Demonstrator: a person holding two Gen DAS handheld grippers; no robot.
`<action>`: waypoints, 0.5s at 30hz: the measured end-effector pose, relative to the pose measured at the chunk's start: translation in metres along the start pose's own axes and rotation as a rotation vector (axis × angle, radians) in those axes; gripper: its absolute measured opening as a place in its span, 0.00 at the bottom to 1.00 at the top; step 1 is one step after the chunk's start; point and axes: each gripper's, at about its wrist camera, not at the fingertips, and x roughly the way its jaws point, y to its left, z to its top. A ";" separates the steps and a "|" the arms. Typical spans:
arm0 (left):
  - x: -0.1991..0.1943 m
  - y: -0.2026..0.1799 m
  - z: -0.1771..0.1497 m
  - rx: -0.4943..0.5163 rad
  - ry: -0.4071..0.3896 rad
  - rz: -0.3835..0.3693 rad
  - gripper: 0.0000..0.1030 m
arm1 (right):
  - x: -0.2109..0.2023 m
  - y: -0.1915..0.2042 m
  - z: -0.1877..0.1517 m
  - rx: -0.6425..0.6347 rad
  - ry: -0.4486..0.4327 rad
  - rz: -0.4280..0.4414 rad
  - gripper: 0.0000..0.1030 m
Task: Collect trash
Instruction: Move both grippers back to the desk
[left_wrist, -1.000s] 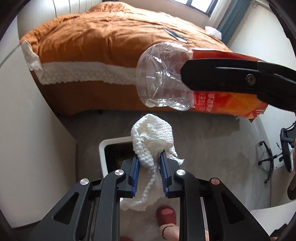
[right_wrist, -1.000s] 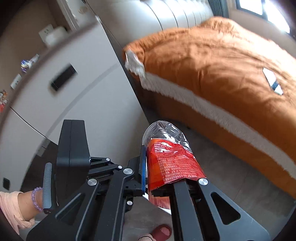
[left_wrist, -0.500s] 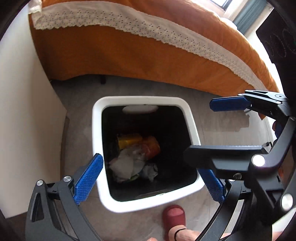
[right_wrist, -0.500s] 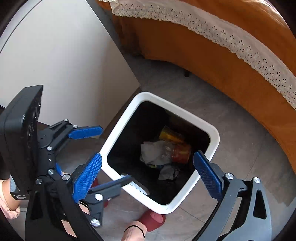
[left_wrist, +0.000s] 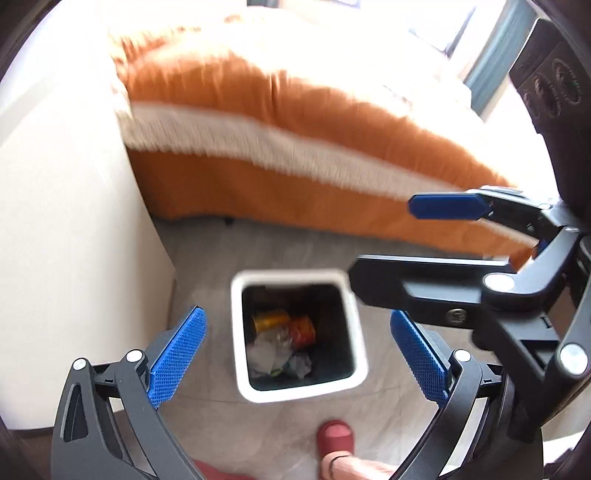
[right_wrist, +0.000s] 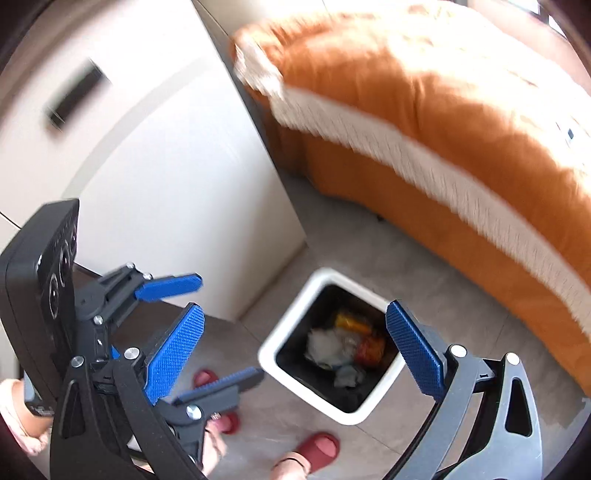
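- The trash now lies at the bottom of the white bin on the floor by the orange bed: the bottle with the red label and the white tissue, a second ago in my grippers, look to be among it (blur keeps me from being sure).
- That drop is done; I judge more litter comes next.
- My left gripper is spread wide, holding and touching nothing.
- My right gripper is also spread wide and empty above the bin.
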 end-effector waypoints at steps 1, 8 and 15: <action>-0.018 -0.002 0.007 -0.006 -0.017 0.003 0.95 | -0.015 0.009 0.009 -0.007 -0.026 -0.001 0.96; -0.167 -0.009 0.052 -0.028 -0.177 0.092 0.95 | -0.129 0.094 0.079 -0.102 -0.206 0.065 0.96; -0.297 0.037 0.057 -0.104 -0.311 0.279 0.95 | -0.182 0.192 0.143 -0.296 -0.324 0.151 0.96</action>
